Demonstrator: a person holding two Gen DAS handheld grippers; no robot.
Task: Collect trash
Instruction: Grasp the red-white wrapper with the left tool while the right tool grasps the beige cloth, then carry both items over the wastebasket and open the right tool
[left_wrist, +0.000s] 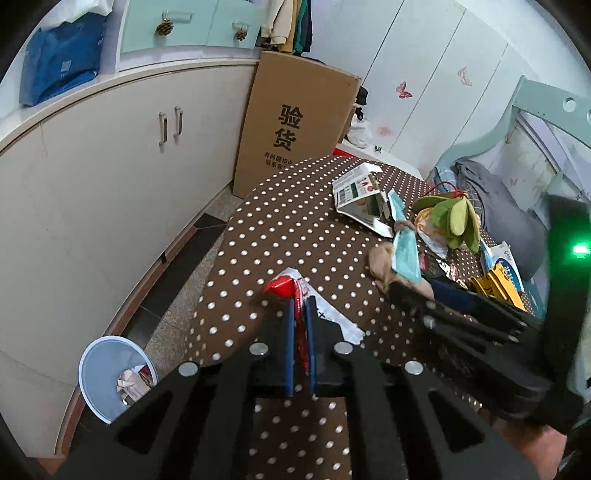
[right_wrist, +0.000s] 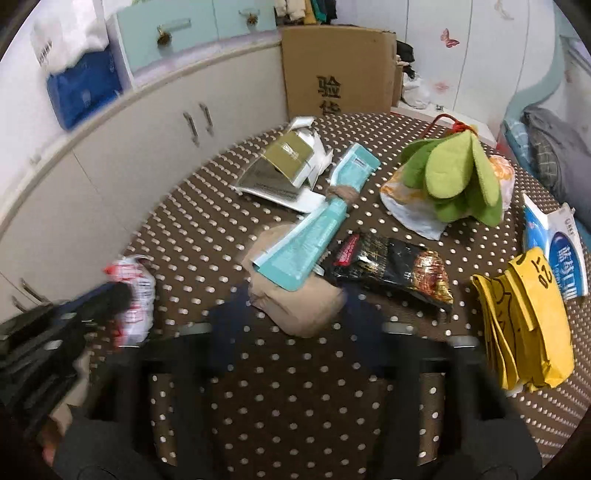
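Note:
On the brown dotted table (left_wrist: 280, 229), my left gripper (left_wrist: 300, 308) is shut on a red and white wrapper (left_wrist: 291, 285), pinched thin between its blue pads. The right wrist view has that gripper (right_wrist: 122, 295) and wrapper (right_wrist: 138, 295) at the left, blurred. My right gripper (right_wrist: 297, 321) is motion-blurred, and a tan crumpled wad (right_wrist: 295, 308) fills the gap between its fingers, touching both. A teal packet (right_wrist: 321, 225) lies across the wad's far end. In the left wrist view the right gripper (left_wrist: 406, 291) reaches in from the right onto the wad (left_wrist: 384, 262).
A pale blue bin (left_wrist: 94, 369) holding some trash stands on the floor left of the table. Further on the table lie a torn white box (right_wrist: 288, 162), a black snack bag (right_wrist: 395, 269), a yellow bag (right_wrist: 524, 328), a green plush thing (right_wrist: 458, 177). A cardboard box (left_wrist: 295, 122) stands behind.

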